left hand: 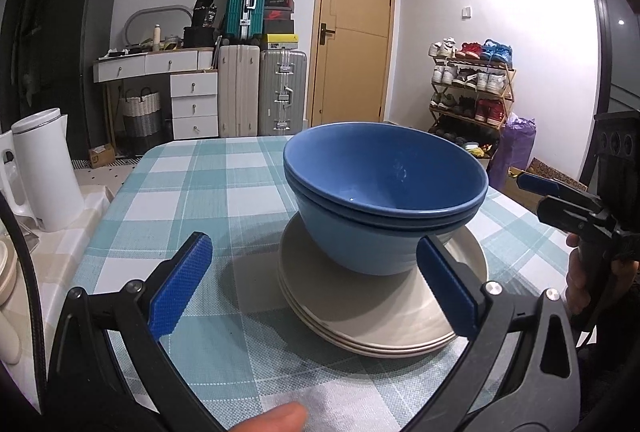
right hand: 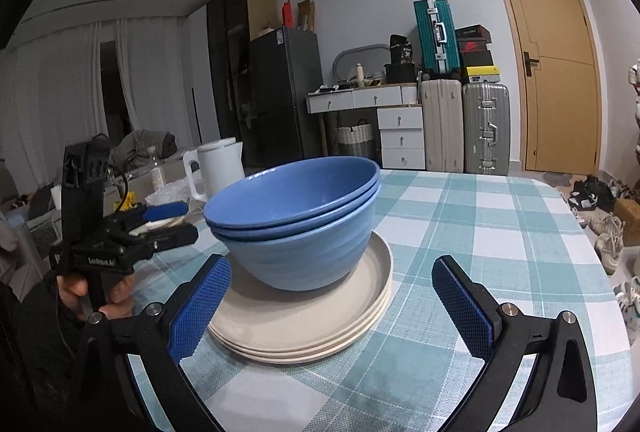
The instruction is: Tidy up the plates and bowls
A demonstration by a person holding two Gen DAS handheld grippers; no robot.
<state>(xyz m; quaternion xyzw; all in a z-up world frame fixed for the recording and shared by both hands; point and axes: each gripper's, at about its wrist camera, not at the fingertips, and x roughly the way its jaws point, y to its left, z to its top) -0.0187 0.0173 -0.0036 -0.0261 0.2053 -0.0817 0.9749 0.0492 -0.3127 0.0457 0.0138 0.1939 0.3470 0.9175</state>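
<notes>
Three blue bowls [left hand: 384,200] sit nested one inside another, and the top one holds nothing but a few glints of light on its inner wall. The nest rests upright on a stack of cream plates [left hand: 384,312] (three rims can be counted in the right wrist view), and the plates lie flat on the checked tablecloth [left hand: 192,192] of the table, nearer its near edge than its far one.

The left gripper [left hand: 312,284] has its blue-padded fingers spread wide, one finger left of the plates and the other overlapping their right rim in the view; whether it touches them cannot be told. The right gripper [right hand: 332,306] is likewise spread wide, with the stack between its fingers and nothing clamped.

The left wrist view alone shows a shoe rack [left hand: 472,88] by the far wall and a fingertip [left hand: 276,418] at the bottom edge. It also catches the right gripper at the table's right edge, held in a hand [left hand: 580,284]. The right wrist view alone shows a dark fridge [right hand: 284,96], curtains [right hand: 72,96], and the left gripper off the table's left edge. A white kettle [right hand: 218,170] stands beyond the left edge and appears in both views, as do the suitcases [right hand: 464,128] and the door [right hand: 556,64].
</notes>
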